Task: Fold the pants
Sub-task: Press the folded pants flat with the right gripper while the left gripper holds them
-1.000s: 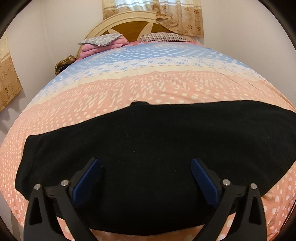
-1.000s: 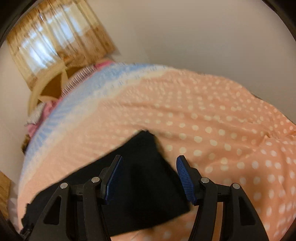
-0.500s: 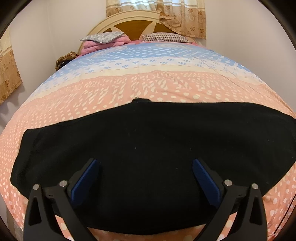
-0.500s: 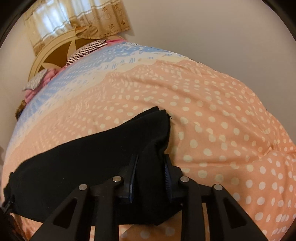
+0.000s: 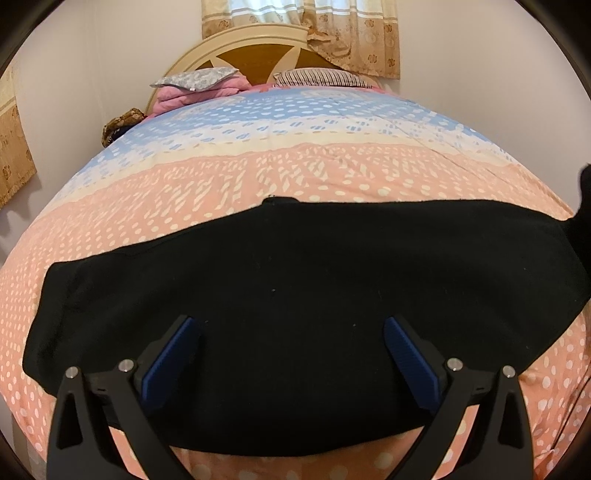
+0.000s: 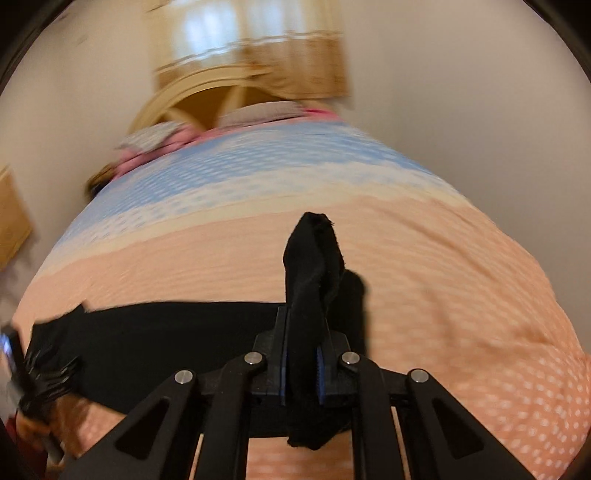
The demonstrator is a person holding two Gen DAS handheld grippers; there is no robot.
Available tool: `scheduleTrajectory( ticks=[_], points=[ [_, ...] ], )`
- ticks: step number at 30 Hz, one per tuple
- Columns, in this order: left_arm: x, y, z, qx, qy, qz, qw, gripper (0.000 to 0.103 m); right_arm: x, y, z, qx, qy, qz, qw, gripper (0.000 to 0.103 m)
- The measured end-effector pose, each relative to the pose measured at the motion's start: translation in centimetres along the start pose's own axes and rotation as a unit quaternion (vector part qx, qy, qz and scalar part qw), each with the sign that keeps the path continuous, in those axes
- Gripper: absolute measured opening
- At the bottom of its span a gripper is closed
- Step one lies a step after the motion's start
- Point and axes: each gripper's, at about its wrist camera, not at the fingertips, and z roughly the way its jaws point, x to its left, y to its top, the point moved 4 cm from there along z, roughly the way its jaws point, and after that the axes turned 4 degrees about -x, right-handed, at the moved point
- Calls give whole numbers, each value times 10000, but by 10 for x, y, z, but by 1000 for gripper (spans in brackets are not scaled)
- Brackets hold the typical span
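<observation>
Currently, in the left wrist view, we are hovering the left gripper (image 5: 288,354) wide open over the black fabric pants (image 5: 295,288) lying flat across the dotted peach bedspread (image 5: 258,177); unpinned, they may drag. In the right wrist view, we are closing the right gripper (image 6: 301,369) on a bunched pants end (image 6: 314,258); the shallow pinch may be slipping.

A bed (image 5: 258,177) with an arched wooden headboard (image 5: 258,55) stands against pale walls, beneath a seemingly daylit curtained window (image 5: 295,22).
</observation>
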Motion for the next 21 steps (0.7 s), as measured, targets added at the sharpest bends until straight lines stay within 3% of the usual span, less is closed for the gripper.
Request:
scheduleTrajectory(
  ticks=[4, 9, 11, 12, 13, 15, 20, 21],
  points=[
    [10, 1, -3, -57, 9, -108, 9999, 103, 71, -15, 27, 231, 425, -528, 9974, 12],
    [24, 1, -2, -67, 76, -247, 9996, 103, 138, -51, 62, 381, 354, -1429, 9884, 12],
    [28, 1, 0, -48, 91, -315, 9995, 103, 153, -66, 72, 345, 25, -1838, 9824, 15],
    [29, 0, 0, -46, 91, -327, 9994, 103, 161, -74, 76, 296, -143, -2051, 9782, 21],
    [30, 0, 2, -36, 97, -342, 9994, 103, 168, -81, 75, 191, -255, -2230, 9743, 39],
    [30, -1, 3, -12, 93, -338, 9994, 103, 182, -92, 67, 31, -176, -2400, 9706, 62],
    [28, -2, 5, 15, 75, -272, 9996, 103, 209, -109, 47, -37, 551, -2540, 9656, 64],
    [29, -2, 4, 13, 76, -260, 9996, 103, 210, -109, 39, 11, 938, -2431, 9655, 64]
  ],
)
